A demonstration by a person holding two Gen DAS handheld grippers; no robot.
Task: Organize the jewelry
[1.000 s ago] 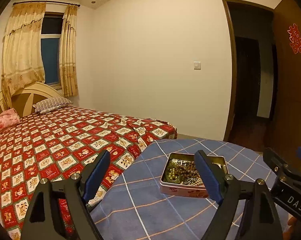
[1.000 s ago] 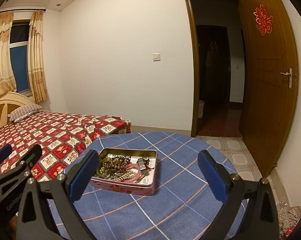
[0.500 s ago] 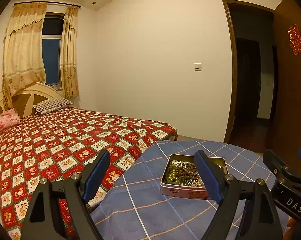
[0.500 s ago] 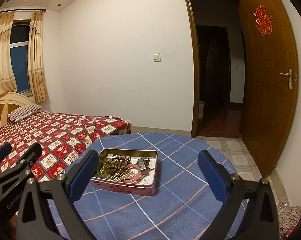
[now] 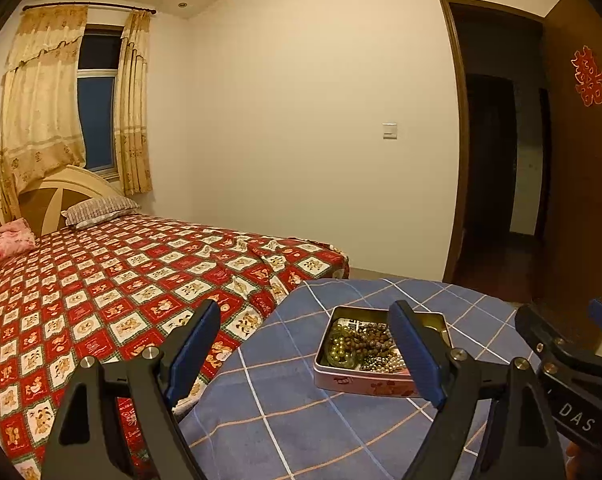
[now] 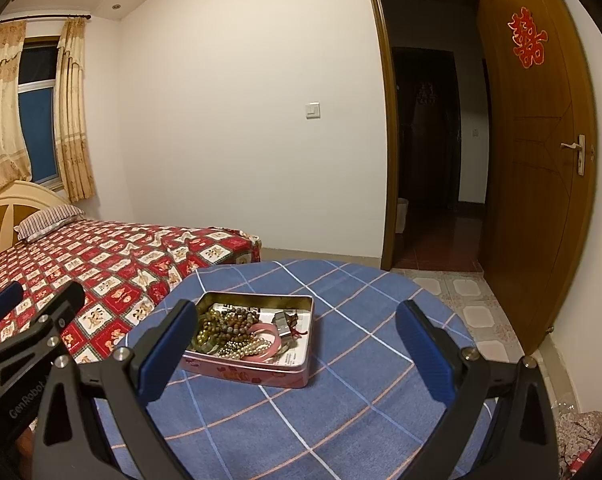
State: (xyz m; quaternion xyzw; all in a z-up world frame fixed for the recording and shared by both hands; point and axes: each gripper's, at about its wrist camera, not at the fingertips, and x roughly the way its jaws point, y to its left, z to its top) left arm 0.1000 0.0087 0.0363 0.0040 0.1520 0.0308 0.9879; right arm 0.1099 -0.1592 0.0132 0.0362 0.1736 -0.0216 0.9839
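Note:
A pink metal tin [image 5: 365, 382] [image 6: 257, 374] sits on a round table with a blue checked cloth [image 5: 301, 420] [image 6: 341, 360]. Inside lie brown bead bracelets [image 5: 371, 340] [image 6: 233, 322], green beads [image 5: 339, 350], a pearl string [image 6: 247, 346] and a pink bangle [image 6: 273, 342]. My left gripper [image 5: 305, 344] stands open, above the table's near side, short of the tin. My right gripper [image 6: 297, 340] is open too, held back from the tin. Each gripper shows at the edge of the other's view. Neither holds anything.
A bed with a red patterned cover [image 5: 121, 280] [image 6: 121, 264] stands left of the table. An open wooden door [image 6: 537, 184] and dark doorway [image 6: 433, 152] are at the right. Tiled floor [image 6: 473, 308] lies beyond the table.
Both views have shifted slightly; the tin sits a little further right and lower in the left wrist view. Both grippers stay open and empty.

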